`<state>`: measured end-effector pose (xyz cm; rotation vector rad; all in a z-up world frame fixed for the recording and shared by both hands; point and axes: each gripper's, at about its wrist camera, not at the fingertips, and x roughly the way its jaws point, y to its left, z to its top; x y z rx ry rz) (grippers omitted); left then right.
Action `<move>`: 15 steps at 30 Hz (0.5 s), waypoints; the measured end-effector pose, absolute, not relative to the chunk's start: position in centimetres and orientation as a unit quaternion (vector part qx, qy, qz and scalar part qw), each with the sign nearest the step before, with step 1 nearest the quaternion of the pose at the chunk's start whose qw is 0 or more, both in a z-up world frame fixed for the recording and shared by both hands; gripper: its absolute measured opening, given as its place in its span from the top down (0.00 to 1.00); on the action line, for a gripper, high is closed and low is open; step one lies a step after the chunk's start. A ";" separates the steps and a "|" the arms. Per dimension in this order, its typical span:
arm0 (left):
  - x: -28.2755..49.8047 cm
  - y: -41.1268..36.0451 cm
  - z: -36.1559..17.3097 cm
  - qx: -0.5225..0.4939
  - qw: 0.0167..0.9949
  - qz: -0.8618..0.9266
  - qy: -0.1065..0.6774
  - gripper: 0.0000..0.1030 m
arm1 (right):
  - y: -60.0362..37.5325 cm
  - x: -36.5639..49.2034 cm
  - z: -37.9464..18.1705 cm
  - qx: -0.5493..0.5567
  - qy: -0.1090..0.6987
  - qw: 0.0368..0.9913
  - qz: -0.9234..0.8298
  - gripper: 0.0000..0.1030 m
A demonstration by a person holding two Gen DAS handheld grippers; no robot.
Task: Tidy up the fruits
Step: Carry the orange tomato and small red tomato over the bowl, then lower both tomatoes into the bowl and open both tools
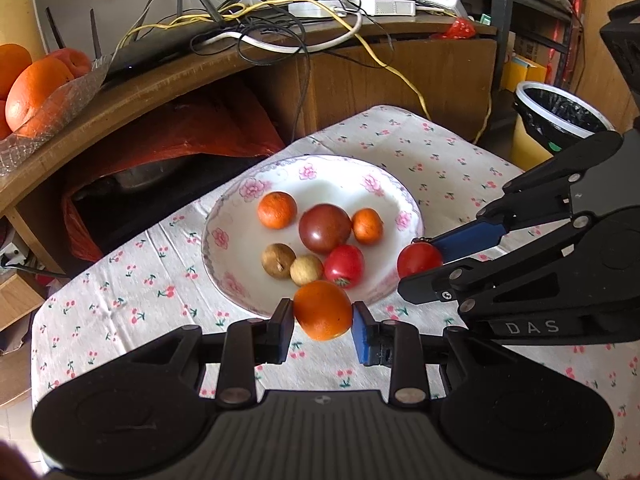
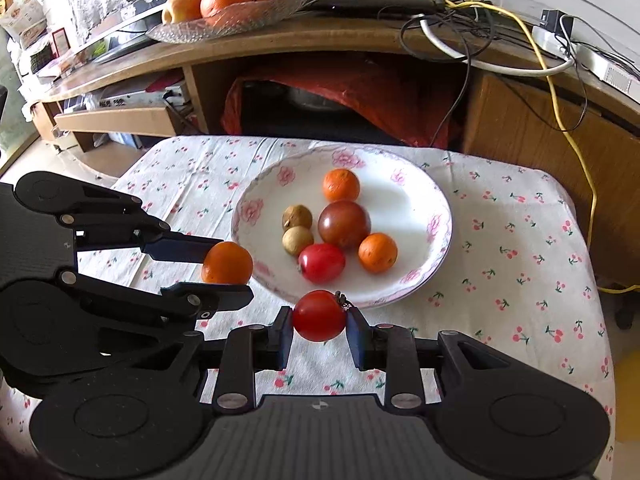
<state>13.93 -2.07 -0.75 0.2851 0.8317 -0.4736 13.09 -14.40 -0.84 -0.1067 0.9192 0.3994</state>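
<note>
My left gripper (image 1: 323, 314) is shut on a small orange (image 1: 323, 310), held just over the near rim of the flowered white plate (image 1: 248, 184). My right gripper (image 2: 319, 320) is shut on a red tomato (image 2: 319, 315) with a dry stem, just short of the plate (image 2: 404, 184). In the left wrist view the right gripper (image 1: 422, 262) comes in from the right with the tomato (image 1: 418, 260) at the plate's edge. The plate holds two small oranges (image 1: 277, 209), a dark tomato (image 1: 325, 228), a red tomato (image 1: 344, 266) and two brown longans (image 1: 278, 261).
The plate rests on a cherry-print tablecloth (image 1: 120, 292) over a small table. Behind it stands a wooden desk (image 2: 320, 40) with tangled cables and a glass dish (image 2: 224, 20) of big oranges and apples. A bin (image 1: 560, 108) with a black liner stands at the far right.
</note>
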 end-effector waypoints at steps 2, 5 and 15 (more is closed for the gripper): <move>14.3 -2.1 -0.8 0.134 0.880 -0.222 0.398 0.62 | -14.4 13.4 -0.8 -0.049 0.438 0.878 0.188 0.76; 14.8 -2.2 -0.9 0.134 0.883 -0.215 0.395 0.62 | -14.4 13.8 -0.7 -0.046 0.433 0.882 0.183 0.76; 14.9 -2.3 -0.9 0.139 0.886 -0.209 0.390 0.64 | -14.4 14.4 -0.9 -0.043 0.429 0.885 0.178 0.75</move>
